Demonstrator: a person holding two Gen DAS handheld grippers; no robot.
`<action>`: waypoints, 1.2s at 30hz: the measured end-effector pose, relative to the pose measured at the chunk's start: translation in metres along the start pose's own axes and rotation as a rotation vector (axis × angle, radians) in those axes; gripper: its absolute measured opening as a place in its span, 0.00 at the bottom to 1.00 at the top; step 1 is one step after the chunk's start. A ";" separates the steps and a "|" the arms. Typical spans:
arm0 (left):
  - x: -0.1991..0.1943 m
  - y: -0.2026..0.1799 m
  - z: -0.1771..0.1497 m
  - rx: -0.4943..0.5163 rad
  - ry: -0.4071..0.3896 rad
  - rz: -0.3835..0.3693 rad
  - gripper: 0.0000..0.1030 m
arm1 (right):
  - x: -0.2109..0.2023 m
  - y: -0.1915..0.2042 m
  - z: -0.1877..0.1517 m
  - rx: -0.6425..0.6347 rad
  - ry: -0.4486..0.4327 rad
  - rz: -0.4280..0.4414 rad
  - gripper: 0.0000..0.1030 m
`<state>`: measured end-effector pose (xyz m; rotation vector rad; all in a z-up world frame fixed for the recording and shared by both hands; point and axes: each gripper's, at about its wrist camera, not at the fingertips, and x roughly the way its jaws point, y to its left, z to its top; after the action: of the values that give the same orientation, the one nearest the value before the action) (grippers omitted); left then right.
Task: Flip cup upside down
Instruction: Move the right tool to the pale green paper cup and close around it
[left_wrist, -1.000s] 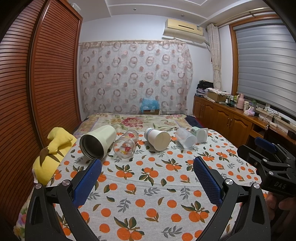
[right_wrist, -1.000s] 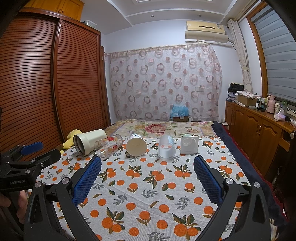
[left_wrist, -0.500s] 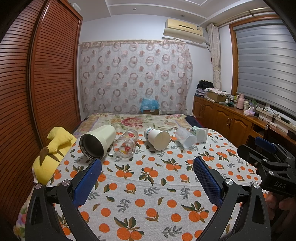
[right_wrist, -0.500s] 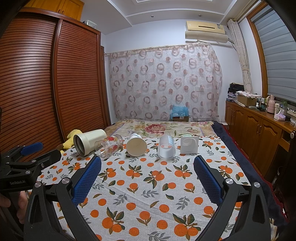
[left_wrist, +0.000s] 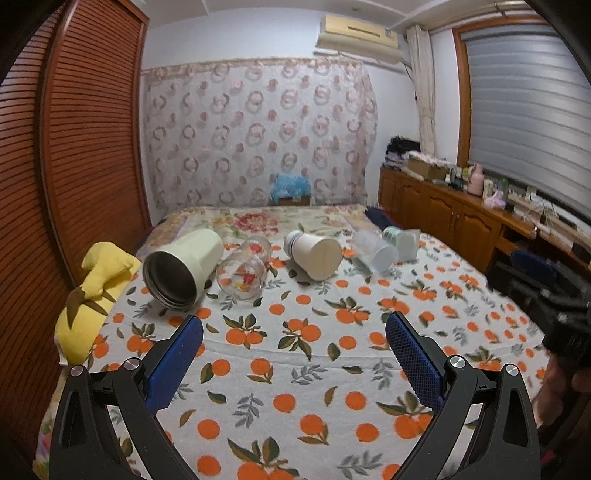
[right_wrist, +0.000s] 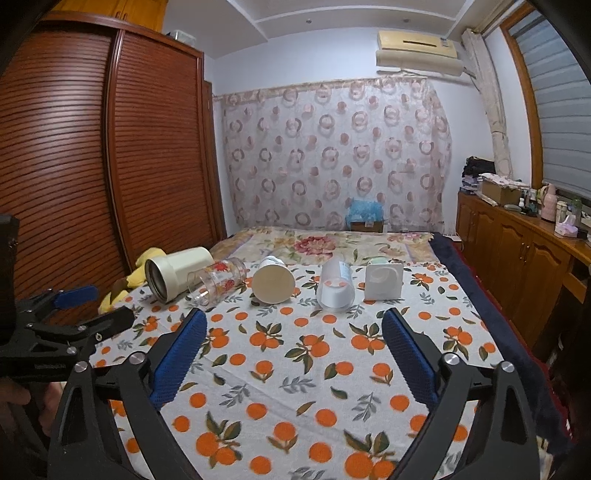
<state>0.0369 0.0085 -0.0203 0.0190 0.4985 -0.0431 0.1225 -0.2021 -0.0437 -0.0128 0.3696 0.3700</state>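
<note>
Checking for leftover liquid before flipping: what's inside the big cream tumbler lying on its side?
The cream steel-lined tumbler shows a dark bare metal wall inside, with no visible contents. Its deepest part is in shadow, so the bottom cannot be seen.

A yellow plush toy (left_wrist: 94, 295) lies at the bed's left edge beside the slatted wooden wardrobe (right_wrist: 110, 155). An orange-print sheet (right_wrist: 295, 369) covers the bed. A blue bag (right_wrist: 364, 210) sits beyond its far end, before the patterned curtain (right_wrist: 332, 155).
</note>
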 end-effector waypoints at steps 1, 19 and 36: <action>0.005 0.001 0.000 0.006 0.010 -0.001 0.93 | 0.005 -0.003 0.002 -0.007 0.009 0.004 0.89; 0.101 0.028 0.025 0.039 0.170 -0.089 0.93 | 0.148 -0.070 0.066 -0.069 0.271 0.010 0.73; 0.155 0.020 0.046 0.056 0.224 -0.167 0.93 | 0.300 -0.137 0.083 -0.028 0.677 -0.008 0.62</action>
<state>0.1956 0.0214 -0.0533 0.0375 0.7224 -0.2202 0.4600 -0.2185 -0.0803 -0.1703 1.0325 0.3564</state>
